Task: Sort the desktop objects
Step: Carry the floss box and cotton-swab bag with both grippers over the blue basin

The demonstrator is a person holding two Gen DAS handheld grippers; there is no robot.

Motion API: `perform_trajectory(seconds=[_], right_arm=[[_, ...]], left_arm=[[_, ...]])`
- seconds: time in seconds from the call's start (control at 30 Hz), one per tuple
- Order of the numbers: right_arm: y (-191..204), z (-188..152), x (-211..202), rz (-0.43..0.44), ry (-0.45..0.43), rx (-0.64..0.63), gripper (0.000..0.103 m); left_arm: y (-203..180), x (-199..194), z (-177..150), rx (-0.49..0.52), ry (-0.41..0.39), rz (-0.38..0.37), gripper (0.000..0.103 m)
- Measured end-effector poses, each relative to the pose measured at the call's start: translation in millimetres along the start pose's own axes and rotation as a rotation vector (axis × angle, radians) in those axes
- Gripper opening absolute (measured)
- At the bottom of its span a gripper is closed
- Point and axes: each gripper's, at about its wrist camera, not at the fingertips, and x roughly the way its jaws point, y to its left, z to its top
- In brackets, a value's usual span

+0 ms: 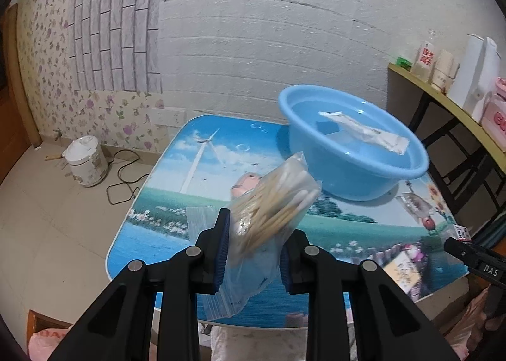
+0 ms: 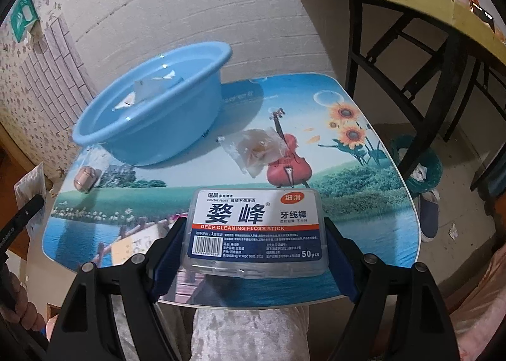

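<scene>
The left tongs (image 1: 253, 247) pinch a zip bag of cotton swabs (image 1: 268, 212), its long axis tilted up-right toward the blue basin (image 1: 348, 171). The right tongs (image 2: 254, 253) clamp a 50-piece floss stick box (image 2: 256, 231) widthwise above the desk's (image 2: 363, 196) near edge.

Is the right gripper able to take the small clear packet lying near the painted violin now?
Probably not: the right gripper is already shut on the clear floss-stick box, though the small clear packet lies uncovered.
</scene>
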Motion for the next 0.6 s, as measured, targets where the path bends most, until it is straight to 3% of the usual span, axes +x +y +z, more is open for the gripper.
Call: perform_trajectory(seconds=[0.6], right_arm=[[29, 26, -30, 0.073, -0.073, -0.047, 0.082]], left_arm=[[-32, -14, 27, 0.050, -0.041, -0.060, 0.025]])
